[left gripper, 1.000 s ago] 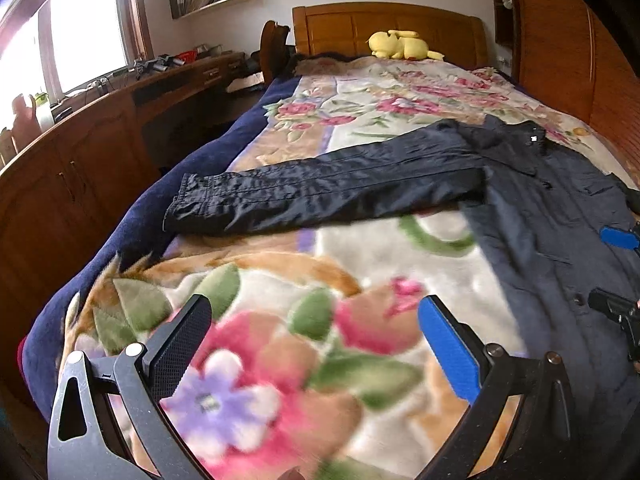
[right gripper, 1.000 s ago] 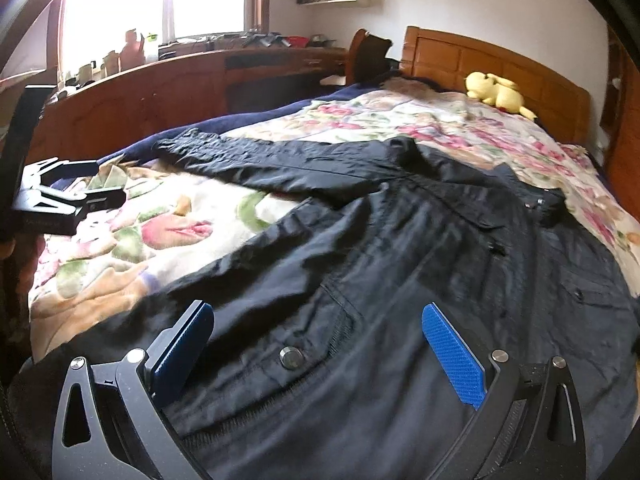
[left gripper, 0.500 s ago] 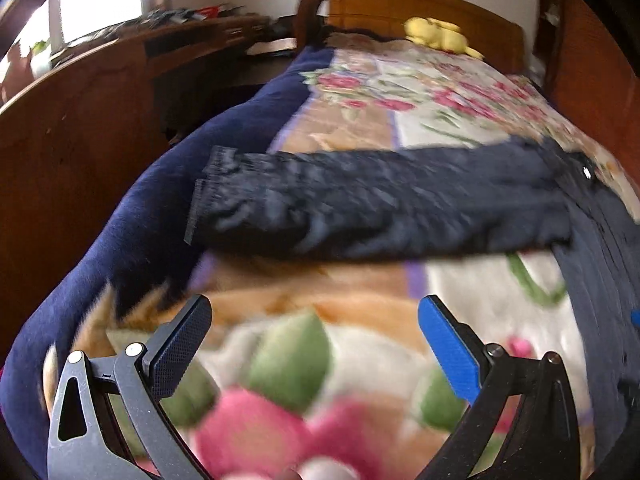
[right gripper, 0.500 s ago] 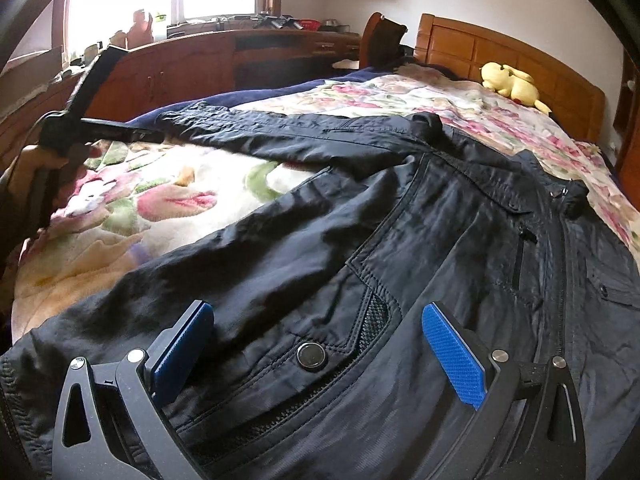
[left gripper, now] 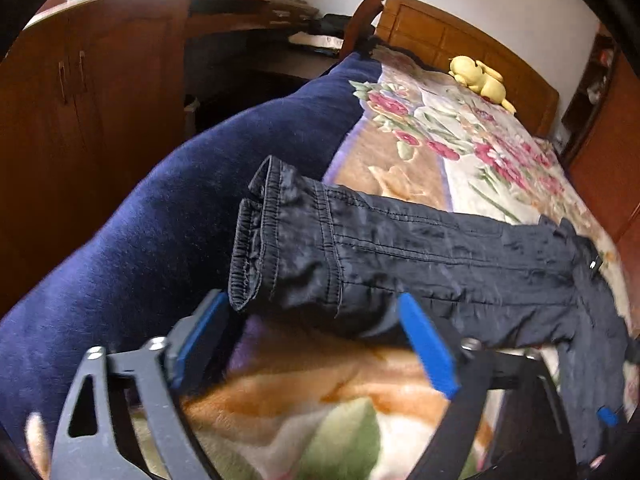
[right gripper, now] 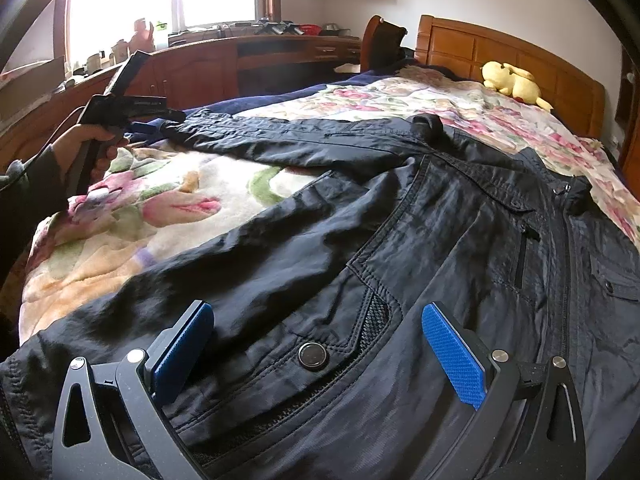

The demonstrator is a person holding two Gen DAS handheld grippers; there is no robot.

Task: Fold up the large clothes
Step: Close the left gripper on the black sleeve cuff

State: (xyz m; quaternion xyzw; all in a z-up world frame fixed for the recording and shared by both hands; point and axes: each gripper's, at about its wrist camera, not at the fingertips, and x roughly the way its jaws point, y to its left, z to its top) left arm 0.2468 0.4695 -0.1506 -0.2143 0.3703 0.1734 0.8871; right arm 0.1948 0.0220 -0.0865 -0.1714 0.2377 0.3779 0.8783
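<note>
A large black jacket (right gripper: 460, 240) lies spread face up on a bed with a floral blanket (right gripper: 168, 208). Its sleeve (left gripper: 400, 256) stretches out sideways, with the elastic cuff (left gripper: 256, 248) near the blanket's dark blue edge. My left gripper (left gripper: 316, 328) is open, its blue pads on either side of the cuff end, just below it. It also shows in the right wrist view (right gripper: 136, 114), held in a hand by the cuff. My right gripper (right gripper: 316, 344) is open, low over the jacket's lower front by a snap button (right gripper: 313, 354).
A wooden headboard (right gripper: 516, 60) with a yellow plush toy (right gripper: 510, 80) on the bed is at the far end. A wooden desk and cabinets (right gripper: 256, 64) run along the left side under a window. A dark blue blanket border (left gripper: 160, 216) hangs off the bed's left edge.
My left gripper has moved forward and left from over the floral blanket up to the sleeve cuff. My right gripper has lowered slightly closer to the jacket front.
</note>
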